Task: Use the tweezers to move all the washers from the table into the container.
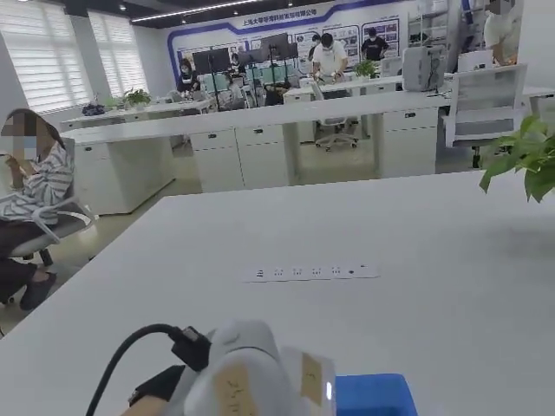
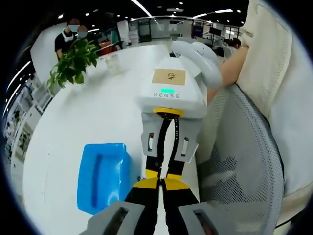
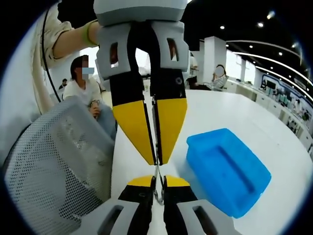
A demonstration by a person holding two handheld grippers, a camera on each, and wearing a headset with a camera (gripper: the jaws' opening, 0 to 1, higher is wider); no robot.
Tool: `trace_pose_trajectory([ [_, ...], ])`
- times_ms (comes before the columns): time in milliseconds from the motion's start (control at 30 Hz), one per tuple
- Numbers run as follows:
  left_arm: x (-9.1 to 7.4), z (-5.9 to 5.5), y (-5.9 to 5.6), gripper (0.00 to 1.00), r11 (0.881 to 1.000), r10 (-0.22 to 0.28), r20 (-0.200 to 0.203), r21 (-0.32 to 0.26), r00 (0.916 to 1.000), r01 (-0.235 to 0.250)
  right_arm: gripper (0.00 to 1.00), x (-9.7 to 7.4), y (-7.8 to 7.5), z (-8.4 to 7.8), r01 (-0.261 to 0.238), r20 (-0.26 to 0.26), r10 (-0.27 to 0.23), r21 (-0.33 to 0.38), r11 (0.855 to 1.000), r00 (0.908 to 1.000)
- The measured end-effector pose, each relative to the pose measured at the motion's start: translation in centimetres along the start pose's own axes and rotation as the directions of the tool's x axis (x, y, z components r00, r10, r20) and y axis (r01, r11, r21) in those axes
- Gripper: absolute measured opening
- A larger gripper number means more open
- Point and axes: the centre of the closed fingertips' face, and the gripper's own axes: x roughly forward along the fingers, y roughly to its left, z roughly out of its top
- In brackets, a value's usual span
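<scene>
Metal tweezers (image 3: 157,170) mostly hidden in right hand-held gripper (image 3: 157,182).

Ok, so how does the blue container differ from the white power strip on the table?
Colour: the blue container is bright blue, the power strip white. Shape: the blue container is a raised tub with a recessed well, the power strip a long flat bar. Place: the blue container sits at the near edge of the head view, the power strip farther out. Both rest on the white table.
</scene>
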Motion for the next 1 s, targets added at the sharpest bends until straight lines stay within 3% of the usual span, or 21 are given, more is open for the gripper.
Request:
trace_pose_trajectory([
  [100,-0.4,0.2,0.7,0.10,0.995,0.063,0.086,-0.082,0.9943,-0.056,0.03,-0.1,-0.1,0.0,0.011,-0.008,-0.012,-0.012,1.000,0.9999],
  [167,-1.1,0.4,1.2,0.21,0.983,0.118,0.155,-0.161,0.9808,-0.093,0.02,-0.2,-0.3,-0.1,0.023,-0.005,-0.023,0.020,1.000,0.9997],
  [200,-1.6,0.3,1.4,0.27,0.972,0.156,0.193,-0.206,0.9687,-0.116,0.02,-0.2,-0.5,-0.1,0.029,0.004,-0.029,0.048,0.998,0.9996],
  [267,-2.1,-0.2,1.6,0.39,0.952,0.215,0.213,-0.264,0.9530,-0.156,0.02,-0.3,-0.8,-0.1,0.028,0.016,-0.029,0.076,0.997,0.9995],
  [300,-2.5,-0.7,1.5,0.44,0.935,0.266,0.223,-0.295,0.9378,-0.195,0.02,-0.4,-1.0,-0.1,0.033,0.024,-0.036,0.097,0.995,0.9991],
  [333,-2.7,-1.1,1.3,0.49,0.923,0.288,0.223,-0.324,0.9314,-0.207,0.02,-0.5,-1.1,-0.1,0.031,0.032,-0.035,0.125,0.992,0.9989],
  [400,-3.2,-1.5,0.4,0.55,0.900,0.340,0.250,-0.366,0.9067,-0.236,0.02,-0.6,-1.5,-0.1,0.025,0.049,-0.034,0.176,0.984,0.9983],
  [433,-3.5,-1.9,0.1,0.59,0.884,0.381,0.258,-0.383,0.8877,-0.268,0.02,-0.7,-1.7,-0.2,0.018,0.058,-0.031,0.212,0.977,0.9978],
  [467,-3.6,-2.3,-0.3,0.63,0.872,0.405,0.260,-0.400,0.8769,-0.284,0.02,-0.8,-1.8,-0.2,0.015,0.061,-0.030,0.233,0.972,0.9977],
  [533,-3.9,-2.7,-0.8,0.72,0.834,0.464,0.283,-0.460,0.8394,-0.306,0.02,-0.9,-2.1,-0.3,0.010,0.067,-0.029,0.266,0.964,0.9973],
  [567,-4.2,-2.9,-1.0,0.76,0.807,0.501,0.298,-0.501,0.8125,-0.314,0.02,-1.0,-2.2,-0.4,0.009,0.068,-0.029,0.281,0.960,0.9973],
  [600,-4.3,-3.0,-1.0,0.78,0.798,0.513,0.301,-0.513,0.8042,-0.317,0.02,-1.1,-2.3,-0.4,0.008,0.067,-0.028,0.289,0.957,0.9973],
  [633,-4.7,-3.1,-0.9,0.81,0.774,0.552,0.315,-0.539,0.7724,-0.333,0.02,-1.2,-2.3,-0.5,0.007,0.067,-0.028,0.299,0.954,0.9974],
  [667,-5.0,-3.2,-0.8,0.82,0.754,0.582,0.323,-0.559,0.7461,-0.345,0.02,-1.3,-2.3,-0.5,0.004,0.069,-0.028,0.319,0.948,0.9973],
  [700,-5.4,-3.3,-0.6,0.84,0.726,0.620,0.332,-0.586,0.7106,-0.360,0.02,-1.4,-2.3,-0.4,0.001,0.072,-0.026,0.335,0.942,0.9971],
  [733,-5.7,-3.3,-0.4,0.86,0.706,0.646,0.335,-0.604,0.6863,-0.370,0.02,-1.6,-2.4,-0.3,-0.009,0.085,-0.024,0.367,0.930,0.9961],
  [767,-6.4,-3.4,0.0,0.89,0.670,0.690,0.340,-0.633,0.6387,-0.387,0.02,-1.7,-2.4,-0.1,-0.017,0.097,-0.022,0.383,0.924,0.9950],
  [800,-6.7,-3.3,0.2,0.92,0.653,0.711,0.345,-0.647,0.6130,-0.393,0.02,-1.9,-2.5,0.1,-0.023,0.108,-0.022,0.397,0.918,0.9939],
  [833,-7.1,-3.3,0.6,0.97,0.631,0.736,0.351,-0.667,0.5795,-0.397,0.02,-2.1,-2.6,0.3,-0.028,0.121,-0.024,0.410,0.912,0.9924],
  [933,-7.8,-3.6,1.1,0.98,0.597,0.775,0.336,-0.667,0.5351,-0.445,0.02,-3.0,-3.3,1.0,-0.036,0.157,-0.039,0.448,0.893,0.9868],
  [1000,-8.0,-3.7,1.3,0.98,0.583,0.791,0.335,-0.665,0.5121,-0.466,0.02,-4.0,-4.1,1.5,-0.032,0.182,-0.061,0.467,0.884,0.9814],
])
